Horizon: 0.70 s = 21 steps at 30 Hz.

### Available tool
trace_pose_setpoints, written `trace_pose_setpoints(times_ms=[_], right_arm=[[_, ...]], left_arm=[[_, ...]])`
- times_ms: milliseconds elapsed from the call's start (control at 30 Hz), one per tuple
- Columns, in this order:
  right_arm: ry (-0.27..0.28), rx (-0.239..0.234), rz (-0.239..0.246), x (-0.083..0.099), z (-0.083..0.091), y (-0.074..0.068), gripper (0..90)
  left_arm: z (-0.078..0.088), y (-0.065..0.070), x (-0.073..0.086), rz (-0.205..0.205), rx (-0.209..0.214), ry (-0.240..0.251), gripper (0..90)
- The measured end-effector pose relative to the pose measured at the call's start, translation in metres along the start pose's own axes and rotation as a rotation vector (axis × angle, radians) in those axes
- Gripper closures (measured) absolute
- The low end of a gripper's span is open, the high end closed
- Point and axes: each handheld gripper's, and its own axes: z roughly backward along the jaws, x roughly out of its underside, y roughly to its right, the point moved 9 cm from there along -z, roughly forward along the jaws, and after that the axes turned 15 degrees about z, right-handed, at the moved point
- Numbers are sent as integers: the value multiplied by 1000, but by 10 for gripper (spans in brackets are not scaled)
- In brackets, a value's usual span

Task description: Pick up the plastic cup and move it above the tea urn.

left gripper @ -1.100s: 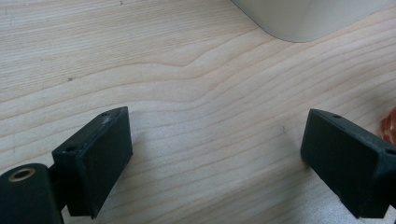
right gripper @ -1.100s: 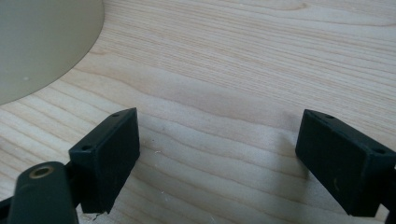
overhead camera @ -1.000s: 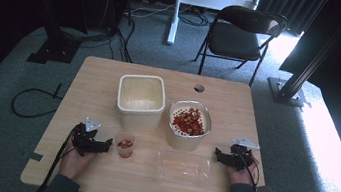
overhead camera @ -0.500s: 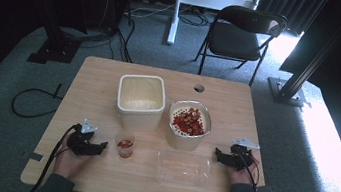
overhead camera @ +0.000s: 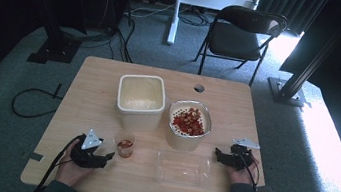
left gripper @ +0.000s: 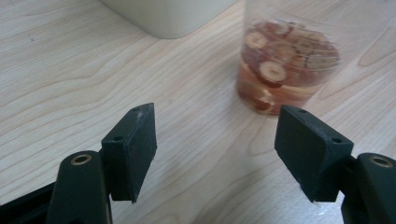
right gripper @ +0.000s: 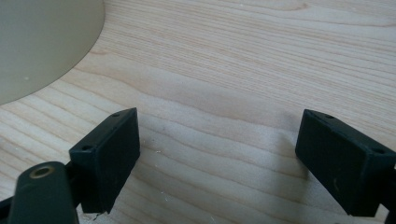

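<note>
A small clear cup of reddish round slices in liquid stands on the wooden table. My left gripper lies just to the cup's lower left and points at it. In the left gripper view the cup stands ahead and to the right of the left gripper. Its jaws have just been closing and now stand partly apart, with only bare wood between them. My right gripper rests open beside the bowl of red slices. Bare table shows between the jaws of the right gripper.
A white square tub stands behind the cup. A clear flat tray lies at the front middle, between the two hands. The bowl's pale wall is close ahead of the right gripper. A folding chair stands beyond the table.
My left gripper has drawn back a little from the cup toward the table's front edge, and its jaws look narrower. The right hand has kept still.
</note>
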Motion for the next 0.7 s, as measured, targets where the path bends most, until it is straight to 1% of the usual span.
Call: trace_pose_setpoints(times_ms=[33, 67, 100, 133, 167, 200, 233, 267, 300, 367, 400, 433, 467, 500, 533, 633, 667, 700], right_arm=[[0, 1, 0, 0, 0, 0, 135], [-1, 1, -2, 0, 0, 0, 138], [-10, 3, -4, 0, 1, 0, 164], [-32, 4, -13, 1, 5, 0, 243], [-43, 1, -18, 1, 7, -1, 298], [-37, -4, -25, 0, 11, -1, 323], [-12, -17, -39, -3, 16, -2, 349], [23, -41, -56, -8, 23, -4, 363], [42, -48, -63, -11, 28, -5, 383], [85, -66, -62, -19, 41, -10, 413], [85, -66, -62, -19, 41, -10, 413], [105, -83, -63, -23, 48, -15, 413], [144, -119, -52, -30, 62, -27, 433], [147, -136, -45, -32, 66, -33, 434], [154, -155, -38, -33, 70, -38, 434], [167, -215, -22, -34, 76, -57, 438], [167, -215, -22, -34, 76, -57, 438], [159, -242, -5, -34, 76, -68, 439]], left_arm=[[0, 3, 0, 5, 17, 1, 298], [0, 3, 0, 5, 18, 3, 298], [0, 3, 0, 5, 19, 5, 298], [1, 3, 0, 6, 18, 8, 298], [1, 3, -1, 6, 16, 11, 298], [2, 2, -1, 7, 15, 15, 298], [2, 2, -1, 9, 12, 18, 298], [2, 1, -1, 6, 7, 19, 297], [2, 0, -1, 6, 1, 21, 297], [1, -3, 0, 7, -18, 22, 297], [1, -3, 0, 7, -18, 22, 298], [1, -3, 0, 7, -18, 22, 298], [3, -10, -1, 0, -61, 49, 300], [3, -10, -1, 0, -61, 49, 303], [4, -13, -2, 10, -70, 63, 314], [4, -14, -2, 18, -76, 65, 317], [4, -15, -2, 17, -79, 62, 317], [4, -16, -1, 17, -82, 60, 317]])
